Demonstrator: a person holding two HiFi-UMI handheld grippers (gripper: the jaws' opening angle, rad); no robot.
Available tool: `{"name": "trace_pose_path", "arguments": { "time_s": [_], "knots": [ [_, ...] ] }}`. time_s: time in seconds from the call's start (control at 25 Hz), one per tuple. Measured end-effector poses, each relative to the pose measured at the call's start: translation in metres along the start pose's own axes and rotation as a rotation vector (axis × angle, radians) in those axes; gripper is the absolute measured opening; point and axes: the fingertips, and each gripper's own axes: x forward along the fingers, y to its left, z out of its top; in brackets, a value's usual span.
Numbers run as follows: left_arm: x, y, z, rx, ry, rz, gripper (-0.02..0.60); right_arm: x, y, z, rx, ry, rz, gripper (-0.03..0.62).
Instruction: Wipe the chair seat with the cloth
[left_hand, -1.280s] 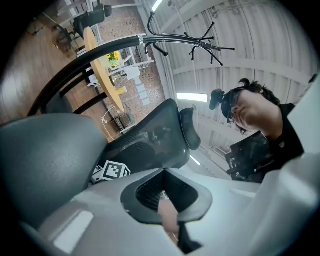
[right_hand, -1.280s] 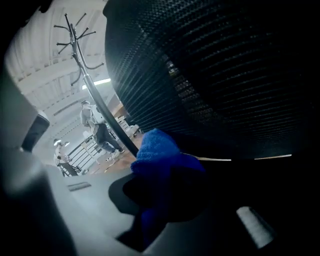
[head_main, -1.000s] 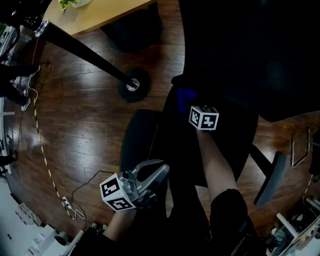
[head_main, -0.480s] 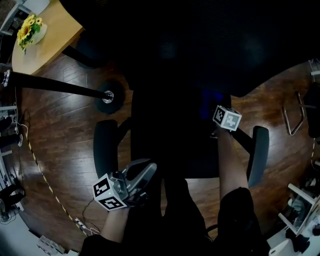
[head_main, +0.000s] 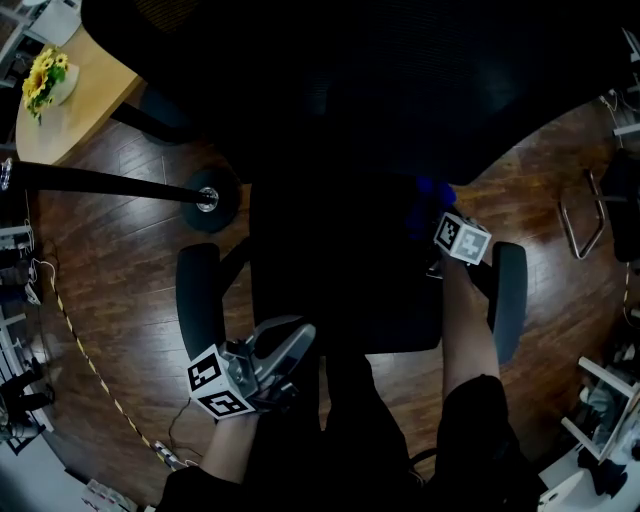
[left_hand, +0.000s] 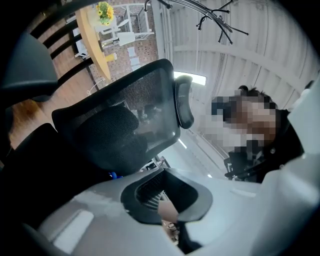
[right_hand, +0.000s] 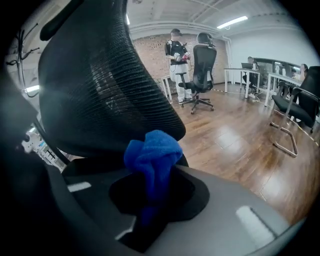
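Note:
The black chair seat (head_main: 340, 270) fills the middle of the head view, with an armrest on each side. My right gripper (head_main: 447, 222) hangs over the seat's right back corner, close to the right armrest (head_main: 507, 300). It is shut on the blue cloth (head_main: 430, 198). In the right gripper view the bunched cloth (right_hand: 152, 152) sticks out of my right gripper (right_hand: 152, 187) before the mesh chair back (right_hand: 100, 90). My left gripper (head_main: 285, 348) is held off the seat's front left corner, shut and holding nothing. The left gripper view faces the chair back (left_hand: 120, 115).
A coat stand's base (head_main: 207, 198) rests on the wood floor left of the chair. A wooden table with flowers (head_main: 60, 100) is at the upper left, a metal-framed chair (head_main: 590, 215) at the right. Another office chair (right_hand: 202, 67) and a person stand far off.
My right gripper has carried the cloth rightward across the seat to near the right armrest. The left gripper view has swung from the armrest to the chair back.

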Motion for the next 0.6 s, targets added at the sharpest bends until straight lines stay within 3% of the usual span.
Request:
{"name": "trace_pose_path", "arguments": {
  "time_s": [0.12,0.24,0.36,0.6],
  "knots": [
    [-0.007,-0.004,0.006,0.003,-0.021,0.000,-0.008,-0.006,0.008,0.004,0.015,-0.033,0.051,0.063],
    [-0.015,-0.010,0.015,0.010,-0.050,0.000,-0.008,-0.024,0.053,0.022,0.038,-0.136,0.163,0.062],
    [-0.026,-0.013,0.026,0.022,-0.098,0.008,-0.008,-0.038,0.141,0.022,-0.027,-0.157,0.336,0.063],
    [-0.048,-0.009,0.043,0.038,-0.164,0.035,-0.008,-0.031,0.333,-0.028,-0.101,-0.029,0.672,0.063]
  ]
}}
